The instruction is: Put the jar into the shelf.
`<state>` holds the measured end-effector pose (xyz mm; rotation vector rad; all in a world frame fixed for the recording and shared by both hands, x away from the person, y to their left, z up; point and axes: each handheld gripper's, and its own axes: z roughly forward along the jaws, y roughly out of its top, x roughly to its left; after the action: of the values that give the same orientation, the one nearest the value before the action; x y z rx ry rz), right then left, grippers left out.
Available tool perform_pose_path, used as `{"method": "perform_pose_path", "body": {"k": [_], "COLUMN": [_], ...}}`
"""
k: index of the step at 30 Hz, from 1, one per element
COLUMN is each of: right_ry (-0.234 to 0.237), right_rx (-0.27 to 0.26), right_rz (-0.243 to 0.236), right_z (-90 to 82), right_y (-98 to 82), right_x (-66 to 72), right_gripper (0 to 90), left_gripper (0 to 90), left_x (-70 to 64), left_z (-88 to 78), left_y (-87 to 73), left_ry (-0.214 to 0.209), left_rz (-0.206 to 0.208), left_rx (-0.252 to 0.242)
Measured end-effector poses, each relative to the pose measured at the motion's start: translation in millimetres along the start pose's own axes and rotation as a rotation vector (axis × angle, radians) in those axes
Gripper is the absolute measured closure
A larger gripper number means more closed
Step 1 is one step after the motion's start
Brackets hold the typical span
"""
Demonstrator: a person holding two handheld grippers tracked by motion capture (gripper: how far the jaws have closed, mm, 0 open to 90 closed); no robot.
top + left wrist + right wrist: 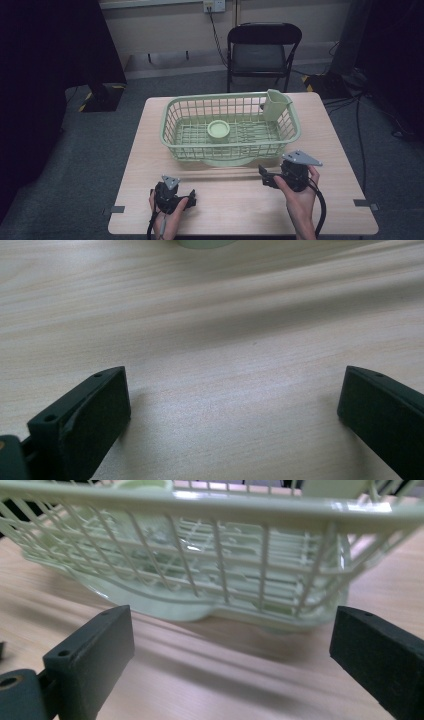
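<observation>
basket: pale green wire dish basket (176, 131) sitting mid-table, toward the far side, with its long axis running left-right across the table. It sits on a matching drip tray (227, 161) that pokes out under the near wall.

inside the basket: a round green bowl or cup (218, 129) on the floor near the middle, plus a cutlery holder (275, 104) clipped into the far right corner.

right gripper: right gripper (267, 176) is the closer one, I'd say. It's just in front of the basket's near right end and not touching it. Jaws are spread wide with nothing between them. In the right gripper view the basket wall (220, 555) is dead ahead and a bit above the jaw tips.

left gripper: left gripper (186, 197) is lower down near the table's front edge, well apart from the basket. It's also wide open and empty. The left gripper view is mostly bare tabletop (210, 340), with a sliver of the green tray at the top edge.

which way to go: the basket lies straight ahead of both hands, away from the person. The right only needs a short push forward to reach the near wall or rim. The left has farther to travel.

my guess: if the bowl is the target, the gripper has to go up over the rim first, not straight in.
</observation>
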<state>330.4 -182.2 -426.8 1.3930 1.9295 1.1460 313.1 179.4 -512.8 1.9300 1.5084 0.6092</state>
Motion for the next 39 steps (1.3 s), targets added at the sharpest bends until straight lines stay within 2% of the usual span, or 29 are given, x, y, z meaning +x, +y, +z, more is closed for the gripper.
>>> {"method": "perform_pose_path", "body": {"k": [4,7,10,18,22,29,39], "right_ry": [0.006,-0.021,-0.009,-0.024,-0.056,-0.091,-0.097], "right_rx": [0.01,0.025,0.037,0.067,0.08,0.119,0.169], "right_rz": [0.037,0.054,0.078,0.072,0.063,0.019,0.029], "right_z": [1.6,4.1,8.5,14.6,16.1,23.3,30.5], "right_y": [-13.5,-25.9,-39.4,-61.0,-67.7,-72.3,-76.6], "right_x": [-5.6,-6.9,-8.3,-8.7,-12.8,-10.9,-9.8], "right_gripper": [3.1,3.1,3.1,3.2,3.3,4.0,4.0], "left_gripper": [0.0,0.0,0.0,0.0,0.0,0.0,0.0], "left_x": [-0.1,-0.4,-0.5,-0.7,-0.8,-1.1,-1.5], "left_z": [-0.1,-0.1,-0.2,-0.1,-0.2,-0.2,-0.3], "left_y": [0.0,-0.1,-0.1,-0.3,-0.3,-0.4,-0.6], "left_ry": [0.001,0.006,0.008,0.01,0.01,0.012,0.015], "left_rz": [-0.002,-0.007,-0.009,-0.01,-0.01,-0.013,-0.017], "left_rx": [0.001,0.0,0.0,-0.002,-0.002,-0.001,-0.002]}}
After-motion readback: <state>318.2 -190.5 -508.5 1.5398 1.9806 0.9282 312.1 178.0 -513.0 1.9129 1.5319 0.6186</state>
